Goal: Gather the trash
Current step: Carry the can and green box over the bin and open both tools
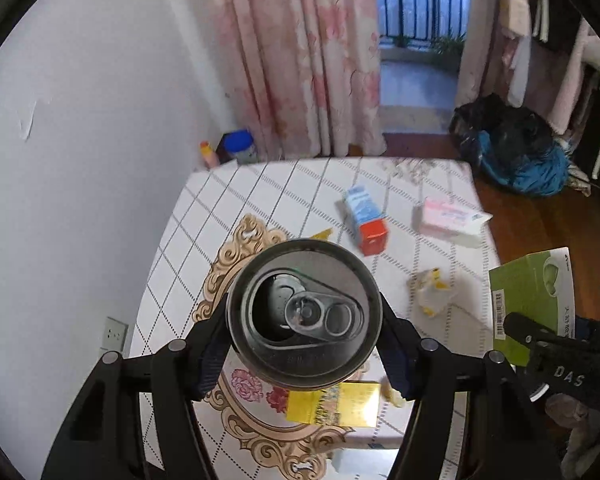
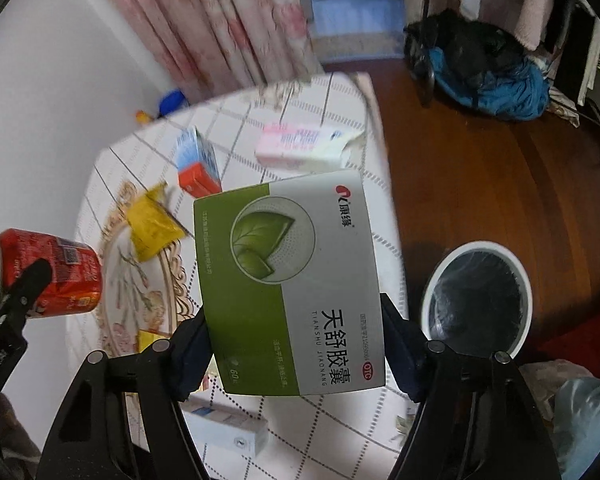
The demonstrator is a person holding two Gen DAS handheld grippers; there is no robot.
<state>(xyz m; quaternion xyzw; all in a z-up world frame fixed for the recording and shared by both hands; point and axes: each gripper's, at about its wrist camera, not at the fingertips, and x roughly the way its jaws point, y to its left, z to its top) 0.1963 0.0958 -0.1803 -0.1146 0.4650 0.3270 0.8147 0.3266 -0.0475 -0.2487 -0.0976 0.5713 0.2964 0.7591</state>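
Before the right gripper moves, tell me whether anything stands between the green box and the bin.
Nothing visible does. The right gripper holds the green box above the table's edge, and the white bin stands open on the wooden floor to its right, with only bare floor between.

My left gripper (image 1: 304, 344) clamps a red can (image 2: 56, 276) with a silver top; my right gripper (image 2: 296, 354) pinches a green-and-grey box (image 2: 288, 280) with a leaf print. At eleven o'clock — a yellow wrapper (image 2: 152, 228) on the white grid-patterned tablecloth (image 1: 204, 216). At three o'clock — a white-rimmed bin (image 2: 480, 304) with black liner.
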